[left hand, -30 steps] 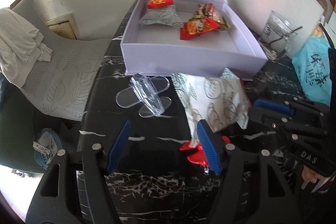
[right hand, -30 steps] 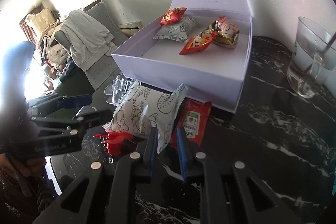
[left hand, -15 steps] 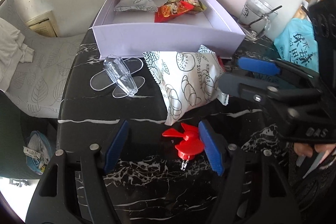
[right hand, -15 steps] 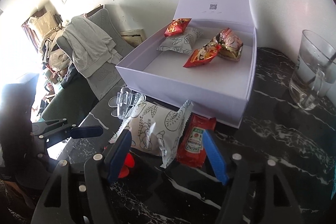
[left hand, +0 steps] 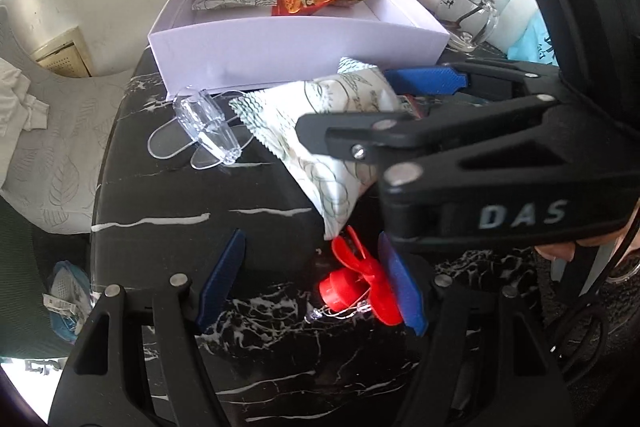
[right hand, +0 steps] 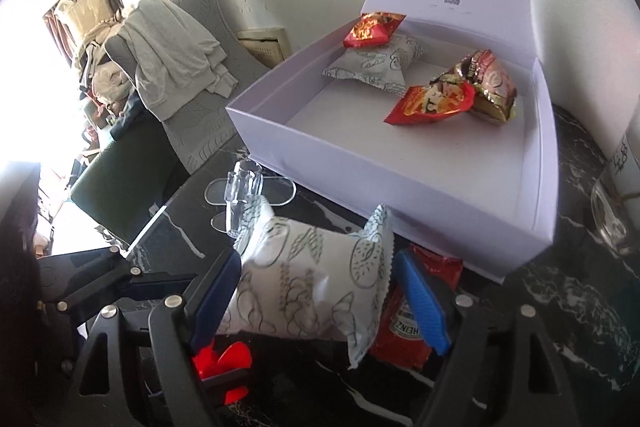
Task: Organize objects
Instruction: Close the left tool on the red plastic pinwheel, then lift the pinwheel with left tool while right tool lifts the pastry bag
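Observation:
A white snack packet [right hand: 316,279] printed with bread drawings lies on the black marble table [left hand: 168,195] in front of an open white box [right hand: 360,167]. My right gripper [right hand: 320,299] straddles the packet. Its jaws are opening, with a blue pad at each end of the packet. A red Heinz ketchup sachet [right hand: 408,327] lies beside the packet, partly under it. My left gripper [left hand: 312,283] is open, low over the table. A red plastic clip [left hand: 352,283] sits between its fingers, close to the right pad. The box holds several snack packets [right hand: 376,67].
A clear plastic stand [left hand: 204,123] lies on the table left of the packet. A glass mug [left hand: 468,11] with a spoon stands right of the box. A grey chair [right hand: 180,75] draped with cloth stands past the table's left edge. A hand [left hand: 560,251] holds the right gripper.
My right gripper went from shut to wide open and moved forward over the white packet. My left gripper sank toward the red clip, which now lies between its fingers.

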`<state>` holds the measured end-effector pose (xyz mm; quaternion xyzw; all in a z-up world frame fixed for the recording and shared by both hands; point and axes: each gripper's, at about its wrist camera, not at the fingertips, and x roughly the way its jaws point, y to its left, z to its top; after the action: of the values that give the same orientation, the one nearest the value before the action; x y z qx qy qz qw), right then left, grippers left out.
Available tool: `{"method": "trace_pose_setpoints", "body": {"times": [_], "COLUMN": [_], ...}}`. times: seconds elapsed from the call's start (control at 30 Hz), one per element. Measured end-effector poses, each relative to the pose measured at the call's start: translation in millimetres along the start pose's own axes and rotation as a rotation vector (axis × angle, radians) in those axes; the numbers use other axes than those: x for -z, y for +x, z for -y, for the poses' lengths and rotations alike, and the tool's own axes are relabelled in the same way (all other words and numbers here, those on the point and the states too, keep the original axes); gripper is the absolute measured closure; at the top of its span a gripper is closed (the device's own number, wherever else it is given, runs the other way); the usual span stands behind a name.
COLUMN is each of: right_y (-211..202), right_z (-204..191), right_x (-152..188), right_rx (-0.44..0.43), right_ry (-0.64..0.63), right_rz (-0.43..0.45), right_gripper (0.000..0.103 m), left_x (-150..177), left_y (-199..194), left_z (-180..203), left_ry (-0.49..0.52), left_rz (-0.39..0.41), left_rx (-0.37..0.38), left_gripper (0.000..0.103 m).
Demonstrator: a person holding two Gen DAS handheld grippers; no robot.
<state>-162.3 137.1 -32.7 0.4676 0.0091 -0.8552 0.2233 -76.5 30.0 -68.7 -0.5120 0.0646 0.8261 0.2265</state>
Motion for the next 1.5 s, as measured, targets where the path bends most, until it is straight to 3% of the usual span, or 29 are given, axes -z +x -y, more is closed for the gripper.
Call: {"method": "trace_pose_setpoints", "body": {"times": [0.17,0.2,0.3,0.63,0.9,1.0,1.07,1.17,1.23,1.27,1.5], "right_y": [15,13,6,-32,-57,-60,-63,-64,-65,-64,-66], "right_z": [-1,-1,-5,-4,7,11,12,12,11,10,7], "right_x": [6,7,10,32,64,72,77,79,81,83,88], "right_rx": [-0.036,-0.039,-0.031,0.02,0.07,0.079,0.081,0.076,0.07,0.066,0.041], "right_ry": [0.025,0.026,0.003,0.019,0.036,0.042,0.043,0.04,0.035,0.033,0.035], "right_rz": [-0.059,-0.046,-0.011,0.05,0.039,0.033,0.027,0.024,0.023,0.02,0.019], "right_gripper": [0.024,0.033,0.038,0.039,0.039,0.039,0.039,0.039,0.039,0.039,0.039], "left_x": [5,6,10,22,23,20,17,16,18,19,20], "left_y": [-7,-9,-16,-29,-14,-14,-16,-18,-20,-21,-26], "left_z": [-12,-13,-16,-4,4,5,5,2,-1,-1,6], "left_ry": [-0.035,-0.037,-0.044,-0.034,-0.049,-0.054,-0.065,-0.082,-0.094,-0.16,-0.15], "left_rz": [0.014,0.017,0.025,0.03,0.001,0.005,0.003,0.002,-0.001,0.018,0.032], "left_rx": [0.008,0.002,-0.012,0.031,-0.034,-0.021,-0.02,-0.014,-0.009,-0.045,-0.049], "left_gripper": [0.035,0.035,0.035,0.035,0.035,0.044,0.058,0.066,0.069,0.07,0.073]}}
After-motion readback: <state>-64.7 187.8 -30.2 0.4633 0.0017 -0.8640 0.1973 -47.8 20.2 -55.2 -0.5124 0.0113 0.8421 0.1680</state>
